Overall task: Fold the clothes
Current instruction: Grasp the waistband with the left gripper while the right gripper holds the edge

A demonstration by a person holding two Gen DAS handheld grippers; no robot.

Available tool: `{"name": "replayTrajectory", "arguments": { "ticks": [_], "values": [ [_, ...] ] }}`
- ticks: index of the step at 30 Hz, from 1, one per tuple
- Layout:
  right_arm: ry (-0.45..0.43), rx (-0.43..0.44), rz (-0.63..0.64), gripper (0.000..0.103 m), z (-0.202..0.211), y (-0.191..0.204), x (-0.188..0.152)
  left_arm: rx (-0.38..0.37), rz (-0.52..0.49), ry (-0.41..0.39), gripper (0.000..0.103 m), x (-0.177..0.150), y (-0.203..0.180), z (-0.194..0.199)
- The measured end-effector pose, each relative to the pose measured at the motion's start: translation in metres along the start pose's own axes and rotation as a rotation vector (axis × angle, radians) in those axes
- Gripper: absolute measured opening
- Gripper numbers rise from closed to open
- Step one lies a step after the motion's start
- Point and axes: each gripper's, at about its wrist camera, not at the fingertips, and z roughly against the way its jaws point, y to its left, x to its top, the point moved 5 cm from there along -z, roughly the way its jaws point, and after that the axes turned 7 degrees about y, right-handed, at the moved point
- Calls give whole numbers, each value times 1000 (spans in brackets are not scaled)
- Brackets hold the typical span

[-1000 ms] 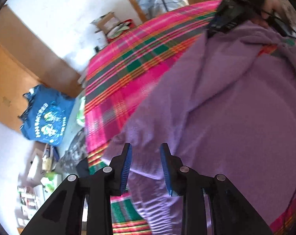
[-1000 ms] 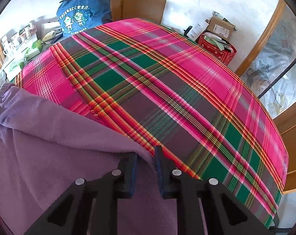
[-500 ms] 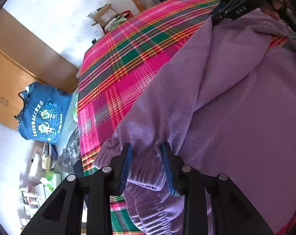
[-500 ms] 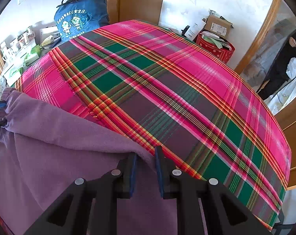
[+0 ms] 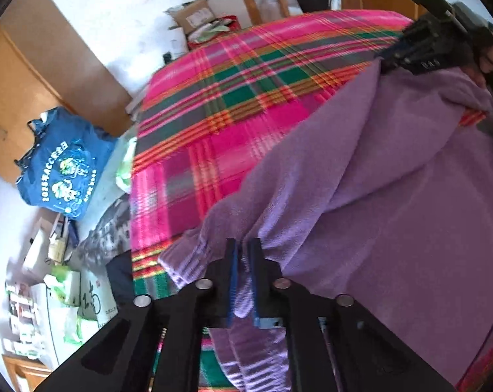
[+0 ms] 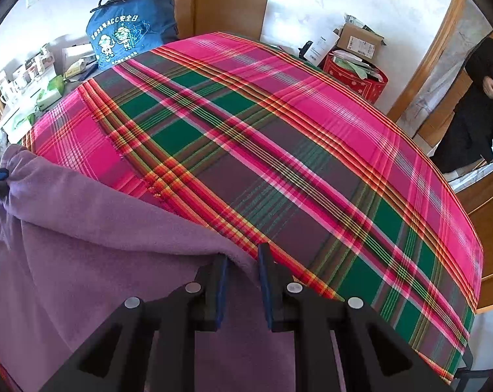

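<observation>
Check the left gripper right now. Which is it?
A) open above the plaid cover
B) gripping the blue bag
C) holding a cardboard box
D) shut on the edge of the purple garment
D: the left gripper has its fingers pinched on a fold at the edge of the purple garment, having just closed on it.

Blue bag (image 6: pixel 129 36), red bin (image 6: pixel 360 76), cardboard box (image 6: pixel 360 40)

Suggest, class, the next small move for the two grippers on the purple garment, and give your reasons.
Probably lift both corners together and carry them across for a fold. The left gripper has just closed its jaws on the ribbed edge of the purple garment, and the right gripper already pinches another edge, on the plaid cloth.
</observation>
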Motion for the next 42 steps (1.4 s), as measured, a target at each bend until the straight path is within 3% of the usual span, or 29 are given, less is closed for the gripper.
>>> {"name": "replayTrajectory", "arguments": {
  "ticks": [14, 18, 22, 29, 32, 34, 37, 42],
  "values": [
    [-29, -23, -33, 7, 6, -3, 12, 43, 208, -73, 4, 39, 64, 4],
    [-52, -54, -68, 5, 10, -12, 24, 94, 276, -75, 1, 51, 91, -3],
    [-49, -70, -100, 5, 7, -18, 35, 43, 350, -35, 1, 53, 112, -18],
    [-11, -92, -105, 5, -8, -14, 36, -148, 446, 5, 6, 31, 118, -21],
    [-3, -95, -116, 5, -11, -15, 36, -267, 503, -8, 13, 21, 122, -14],
    [-1, -100, -122, 5, -12, -15, 37, -409, 593, -21, 21, 12, 129, -11],
    [4, -104, -141, 5, -11, -15, 40, -548, 671, -2, 21, 3, 130, -14],
    [22, -114, -162, 5, -12, -16, 43, -596, 713, 7, 21, -12, 123, -12]
  ]
}}
